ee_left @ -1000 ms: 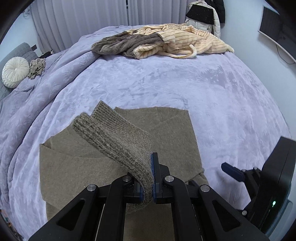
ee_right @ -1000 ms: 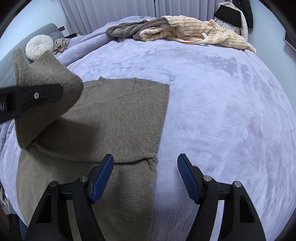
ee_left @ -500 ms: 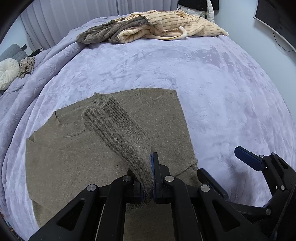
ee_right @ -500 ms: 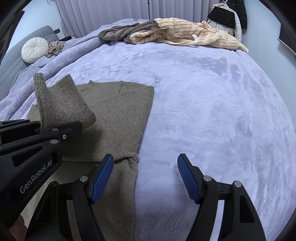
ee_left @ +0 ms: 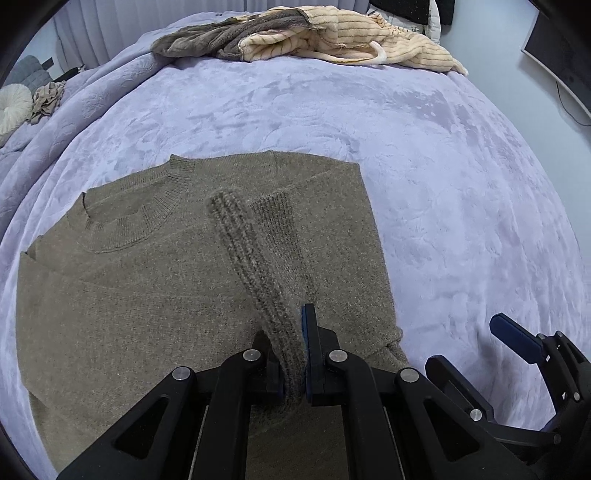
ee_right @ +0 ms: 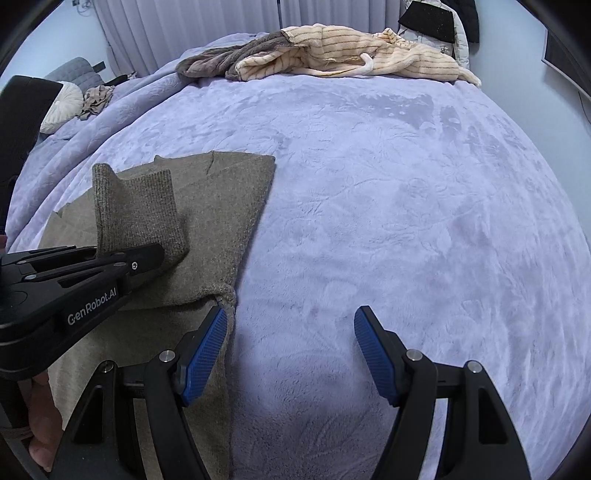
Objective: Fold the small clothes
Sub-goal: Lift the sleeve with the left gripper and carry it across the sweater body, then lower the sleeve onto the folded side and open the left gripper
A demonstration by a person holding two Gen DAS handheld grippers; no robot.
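Sweater (ee_left: 155, 295): we find it spread flat on the lavender blanket (ee_left: 443, 166), near its front edge. Our left gripper (ee_left: 295, 350) is clamped on the ribbed cuff (ee_left: 255, 266), held raised over the sweater body. Our right gripper (ee_right: 291, 354) stands wide, empty, at the sweater's right edge above the blanket.

- A lilac plush blanket (ee_left: 406, 147) is spread over the whole bed.
- A cream striped garment (ee_right: 369, 55) is heaped at the far edge, with a grey-brown garment (ee_right: 229, 61) bunched against its left side.
- A round white cushion (ee_right: 64, 107) is seen at far left, a crumpled beige cloth (ee_right: 96, 99) just beside it.
- Pale curtains (ee_right: 184, 26) are hung behind the bed.
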